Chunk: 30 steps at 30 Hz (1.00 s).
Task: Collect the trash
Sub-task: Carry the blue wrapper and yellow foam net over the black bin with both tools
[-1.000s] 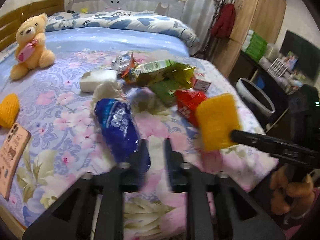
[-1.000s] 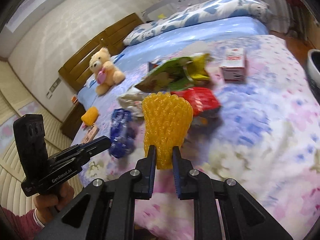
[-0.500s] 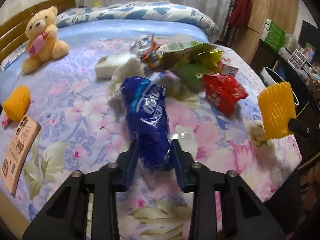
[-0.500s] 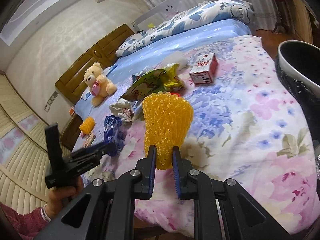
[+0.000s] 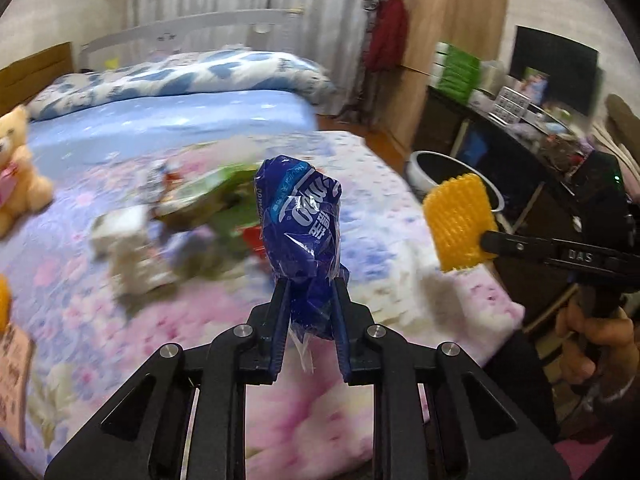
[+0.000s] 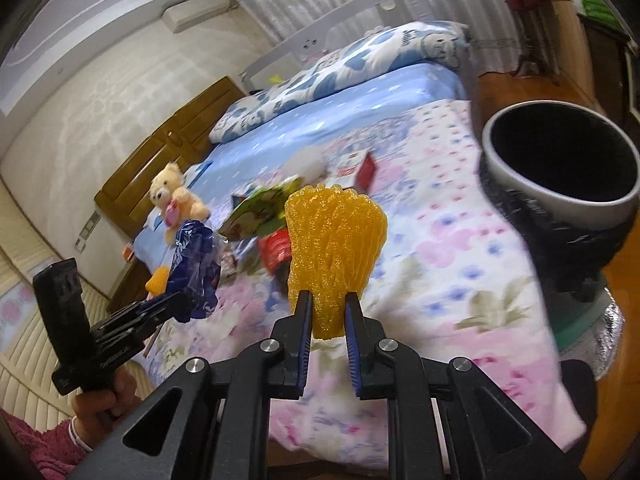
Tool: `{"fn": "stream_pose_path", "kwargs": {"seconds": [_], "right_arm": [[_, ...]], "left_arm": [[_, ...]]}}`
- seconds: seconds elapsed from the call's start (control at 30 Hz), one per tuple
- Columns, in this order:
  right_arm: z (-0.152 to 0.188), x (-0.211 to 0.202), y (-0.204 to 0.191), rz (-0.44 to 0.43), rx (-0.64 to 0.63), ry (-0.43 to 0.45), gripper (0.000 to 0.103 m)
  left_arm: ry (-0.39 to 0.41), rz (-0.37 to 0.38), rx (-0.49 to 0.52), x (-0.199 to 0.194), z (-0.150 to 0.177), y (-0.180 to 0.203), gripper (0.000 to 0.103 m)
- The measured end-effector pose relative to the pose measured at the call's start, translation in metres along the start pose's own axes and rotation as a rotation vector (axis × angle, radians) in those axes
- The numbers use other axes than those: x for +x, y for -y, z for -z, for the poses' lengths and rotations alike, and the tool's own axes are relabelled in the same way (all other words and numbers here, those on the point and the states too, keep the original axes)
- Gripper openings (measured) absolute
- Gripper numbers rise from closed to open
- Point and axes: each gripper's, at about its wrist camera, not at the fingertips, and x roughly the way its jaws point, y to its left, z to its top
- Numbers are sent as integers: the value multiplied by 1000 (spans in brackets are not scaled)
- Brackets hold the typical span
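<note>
My left gripper point(image 5: 310, 286) is shut on a crumpled blue plastic wrapper point(image 5: 300, 232) and holds it up above the bed; the wrapper also shows in the right wrist view point(image 6: 194, 268). My right gripper point(image 6: 326, 300) is shut on a yellow foam fruit net point(image 6: 334, 256), also seen at the right of the left wrist view point(image 5: 460, 226). A black bin with a white rim point(image 6: 560, 160) stands beside the bed, right of the net. More trash lies on the bed: green snack bags point(image 6: 266, 210), a red packet point(image 6: 274, 250), a white carton point(image 5: 120, 226).
A teddy bear point(image 6: 174, 200) sits on the flowered bedspread point(image 6: 460, 272). A second yellow net point(image 6: 158, 280) and a booklet point(image 5: 14, 372) lie near the bed's left edge. A wardrobe point(image 5: 452, 40) and a cluttered desk point(image 5: 520, 120) stand beyond the bin.
My left gripper closed on the blue wrapper and lifted it off the bed. My right gripper carried the yellow net toward the bin, which now looms larger at the right.
</note>
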Motion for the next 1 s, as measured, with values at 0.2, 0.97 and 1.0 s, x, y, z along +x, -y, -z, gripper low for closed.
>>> {"fn": "stream_pose_path", "kwargs": {"seconds": [0.2,0.97,1.0], "right_arm": [[-9,-21,29,53,43,42,16],[-70,-59,127,210,168,112,16],[-71,-59,130,214,169,110,16]], "left_arm": [[-26,71,69,27,-22,38,18],[-79,208,229,119,-102,155,18],[-83,210,232,124,-106,158,18]]}}
